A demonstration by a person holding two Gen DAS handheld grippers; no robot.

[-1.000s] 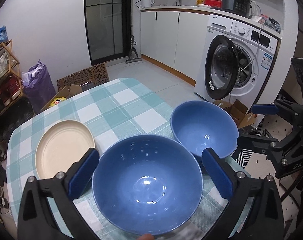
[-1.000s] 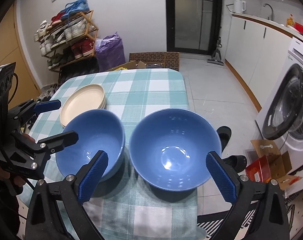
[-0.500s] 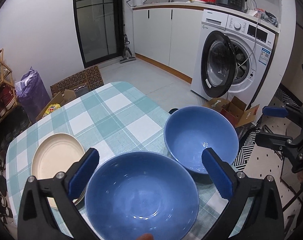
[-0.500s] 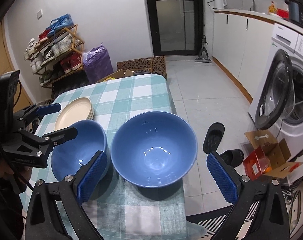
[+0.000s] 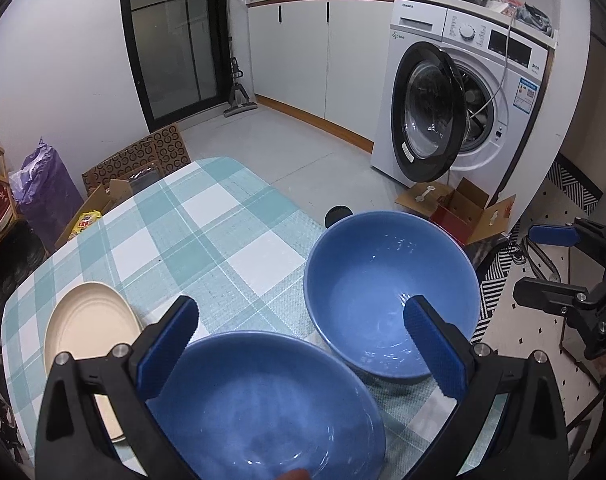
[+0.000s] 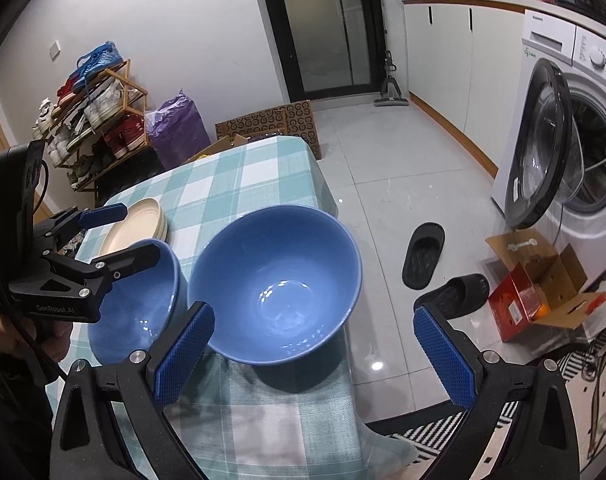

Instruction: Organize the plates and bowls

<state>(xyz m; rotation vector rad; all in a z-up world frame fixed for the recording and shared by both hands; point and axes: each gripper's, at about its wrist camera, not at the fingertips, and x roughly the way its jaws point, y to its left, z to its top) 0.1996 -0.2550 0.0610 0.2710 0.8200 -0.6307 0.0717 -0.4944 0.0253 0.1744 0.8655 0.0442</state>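
Left wrist view: the left gripper [image 5: 299, 344] is spread wide, grasping nothing. Near bowl [image 5: 263, 408] lies below and between its fingers, at 6 o'clock. Far bowl [image 5: 391, 292] sits at 1 o'clock from it, close beside, its rim partly behind the right-hand finger. Cream plates [image 5: 87, 332] lie at 9 o'clock, partly behind the left-hand finger. All rest on the checked table [image 5: 207, 232]. The right gripper [image 5: 559, 264] is at 3 o'clock, off the table edge.

Right wrist view: the right gripper [image 6: 315, 360] is also released and empty. One bowl [image 6: 279, 284] sits at 12 o'clock between its fingers, at the table's [image 6: 263, 172] edge. The second bowl [image 6: 139, 304] touches or nearly touches it at 9 o'clock, under the left gripper [image 6: 119, 232]. The plates [image 6: 139, 228] lie at 10 o'clock.
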